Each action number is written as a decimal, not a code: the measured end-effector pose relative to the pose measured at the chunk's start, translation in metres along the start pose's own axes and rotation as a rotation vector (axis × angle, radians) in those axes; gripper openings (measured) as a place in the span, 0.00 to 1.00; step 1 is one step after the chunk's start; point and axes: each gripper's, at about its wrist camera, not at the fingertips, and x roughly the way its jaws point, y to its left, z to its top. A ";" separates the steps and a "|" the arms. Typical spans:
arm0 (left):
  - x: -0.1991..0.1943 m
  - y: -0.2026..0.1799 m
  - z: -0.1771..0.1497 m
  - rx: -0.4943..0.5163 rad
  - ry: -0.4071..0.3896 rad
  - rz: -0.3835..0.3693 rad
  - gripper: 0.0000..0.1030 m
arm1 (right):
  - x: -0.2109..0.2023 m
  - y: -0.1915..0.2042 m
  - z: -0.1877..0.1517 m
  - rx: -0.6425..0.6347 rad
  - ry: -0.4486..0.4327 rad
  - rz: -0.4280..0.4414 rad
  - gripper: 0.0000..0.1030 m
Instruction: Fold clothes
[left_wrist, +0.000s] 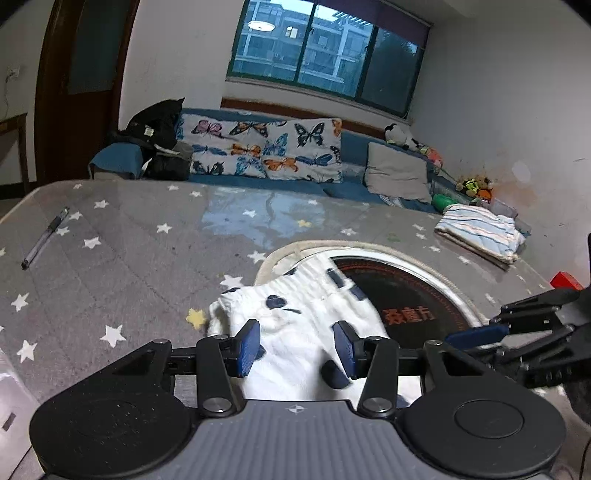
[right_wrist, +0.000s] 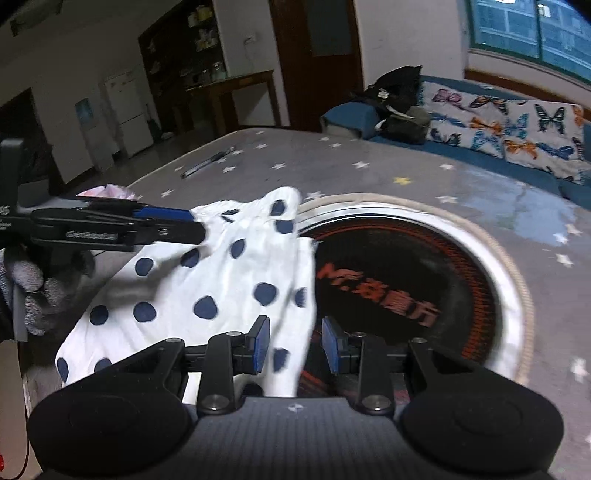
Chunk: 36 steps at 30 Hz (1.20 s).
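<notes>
Dotted garment (right_wrist: 207, 280), edge overlapping round hob (right_wrist: 399, 280)

the near part of the polka-dot garment (left_wrist: 295, 332) is hidden behind the left gripper (left_wrist: 297, 347) body at 6 o'clock. in the right wrist view the garment's lower edge is likewise covered. the round black plate (right_wrist: 406, 280) is partly overlaid by cloth at 9 o'clock; its orange lettering is blurred. the gloved hand (right_wrist: 33, 291) is cut off at the 9 o'clock edge.
</notes>
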 end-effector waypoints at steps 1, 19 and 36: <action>-0.005 -0.005 -0.002 0.008 -0.005 -0.010 0.55 | -0.006 -0.002 -0.002 0.010 -0.002 0.001 0.30; -0.071 -0.080 -0.065 0.151 -0.049 -0.077 0.78 | -0.050 0.037 -0.063 -0.007 -0.009 0.105 0.41; -0.049 -0.088 -0.065 0.086 -0.016 -0.095 0.71 | -0.060 0.074 -0.079 -0.217 -0.060 0.155 0.42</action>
